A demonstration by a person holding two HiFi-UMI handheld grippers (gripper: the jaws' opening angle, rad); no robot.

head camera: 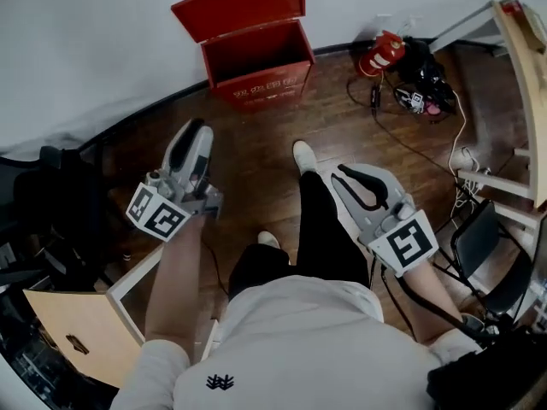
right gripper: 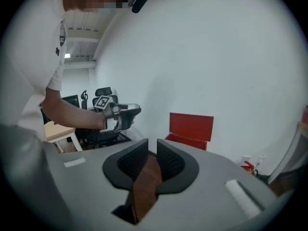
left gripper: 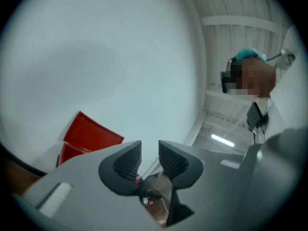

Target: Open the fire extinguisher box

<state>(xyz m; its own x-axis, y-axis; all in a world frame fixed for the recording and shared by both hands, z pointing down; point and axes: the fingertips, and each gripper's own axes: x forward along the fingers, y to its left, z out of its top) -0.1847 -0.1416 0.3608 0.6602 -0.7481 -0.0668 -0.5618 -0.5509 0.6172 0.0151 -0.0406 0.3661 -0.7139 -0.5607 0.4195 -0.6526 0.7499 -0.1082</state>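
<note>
Judging the opening step as done: the fire extinguisher box (head camera: 256,58) sits on the floor (head camera: 256,156) at its far edge, against the white wall (head camera: 102,41). Its lid (head camera: 244,5) is tipped up and back toward the wall. The inside is exposed, and nothing shows in it from the head view.

Left gripper (left gripper: 150,155): jaws a narrow gap apart, nothing between them. It is held up in the air, well apart from the box and aimed loosely at it.

Right gripper (right gripper: 152,153): jaws likewise narrowly apart, with only floor showing through the gap. It is also raised and clear of the box.

The person stands mid-floor with both feet short of the box. Neither gripper touches anything.

What looks like a red extinguisher (head camera: 382,54) lies near the far edge of the floor, to the right of the box and well apart from it, among black cables (head camera: 410,84).

Next move, as a judgement: little remains. The lid appears to rest open unaided, so the check is only that it stays leaning back. If it were to sag, the person would need to step closer and press a jaw tip against the lid's front edge. The lid offers nothing obvious to pinch from here.
</note>
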